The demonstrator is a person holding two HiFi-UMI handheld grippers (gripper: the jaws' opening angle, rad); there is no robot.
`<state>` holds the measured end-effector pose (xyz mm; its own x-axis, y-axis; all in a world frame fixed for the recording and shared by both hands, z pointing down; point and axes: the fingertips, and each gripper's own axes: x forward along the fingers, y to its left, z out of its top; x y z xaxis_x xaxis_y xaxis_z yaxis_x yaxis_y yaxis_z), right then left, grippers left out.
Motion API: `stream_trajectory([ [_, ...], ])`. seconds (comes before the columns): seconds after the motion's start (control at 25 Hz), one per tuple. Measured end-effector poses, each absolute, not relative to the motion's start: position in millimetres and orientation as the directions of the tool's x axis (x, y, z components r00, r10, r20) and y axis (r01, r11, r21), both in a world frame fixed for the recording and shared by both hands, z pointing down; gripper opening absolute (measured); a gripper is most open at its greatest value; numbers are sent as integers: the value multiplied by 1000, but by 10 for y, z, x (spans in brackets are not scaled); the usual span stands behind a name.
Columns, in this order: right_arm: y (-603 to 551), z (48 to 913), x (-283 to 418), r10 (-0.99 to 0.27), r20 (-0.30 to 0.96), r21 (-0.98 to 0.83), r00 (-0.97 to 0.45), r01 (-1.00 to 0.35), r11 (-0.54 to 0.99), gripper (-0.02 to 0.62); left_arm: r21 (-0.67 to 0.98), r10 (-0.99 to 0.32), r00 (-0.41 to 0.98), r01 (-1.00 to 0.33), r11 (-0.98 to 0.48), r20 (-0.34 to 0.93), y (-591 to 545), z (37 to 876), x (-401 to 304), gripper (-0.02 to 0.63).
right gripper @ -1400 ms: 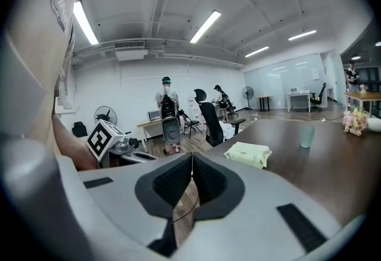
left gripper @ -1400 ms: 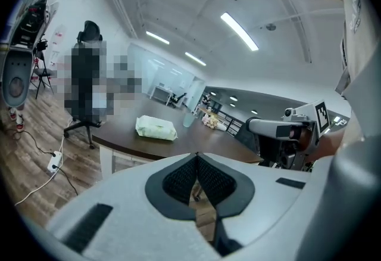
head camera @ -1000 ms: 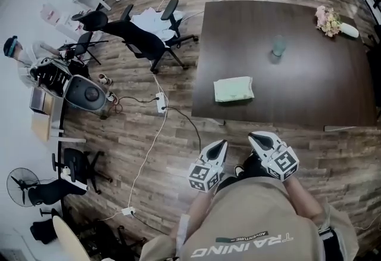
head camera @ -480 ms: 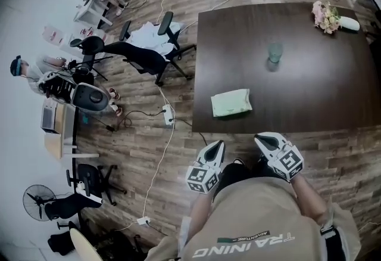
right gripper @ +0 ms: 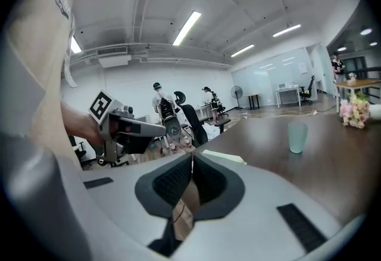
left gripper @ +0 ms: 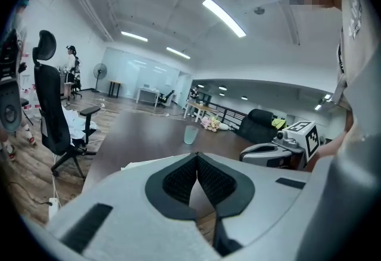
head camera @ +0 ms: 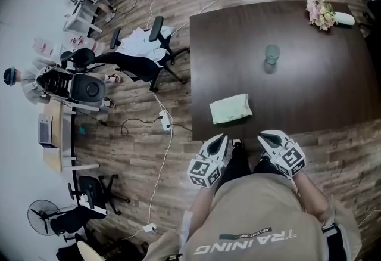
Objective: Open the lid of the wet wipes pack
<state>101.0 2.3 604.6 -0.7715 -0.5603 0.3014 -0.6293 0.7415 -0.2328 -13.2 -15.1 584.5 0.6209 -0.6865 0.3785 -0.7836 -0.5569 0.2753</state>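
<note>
You stand in an open office with a wood-plank floor, at the near edge of a dark table (head camera: 309, 87). The wet wipes pack (head camera: 231, 108), pale green and lying flat, sits just ahead of your left gripper (head camera: 221, 138) and ahead and to the left of your right gripper (head camera: 265, 136), close to the table's near edge. Both grippers have their jaws pressed together with nothing between them, and neither touches the pack. The lid looks unopened, though none of the views shows you where its tab or hinge lies. Going in with the jaws closed, you would likely only nudge the pack. It looks light and loose on a smooth top, so a one-sided pull at the lid could lift it or slide it off the near edge unless your other gripper pins it. The glass (head camera: 271, 53) beyond the pack is well apart and unlikely to be hit. The cable (head camera: 164, 120) on the floor, off to the left of your left gripper, could catch a foot. The only readable writing is "TRAINING" and "ADVENTURE" on your shirt; no print on the pack can be made out.
</note>
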Motion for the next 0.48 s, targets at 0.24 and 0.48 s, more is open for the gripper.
stream_trajectory([
  [0.24,-311,5830,663,-537,365,-46,-761,-590,806,15,272,-689,645,-764,-586,330,-630,5730,-313,9],
  [0.48,-704,5781,353,-518,449,16,-729,-573,820,17,207,-669,671,-739,-642,321,-1015,5707,-501,9],
])
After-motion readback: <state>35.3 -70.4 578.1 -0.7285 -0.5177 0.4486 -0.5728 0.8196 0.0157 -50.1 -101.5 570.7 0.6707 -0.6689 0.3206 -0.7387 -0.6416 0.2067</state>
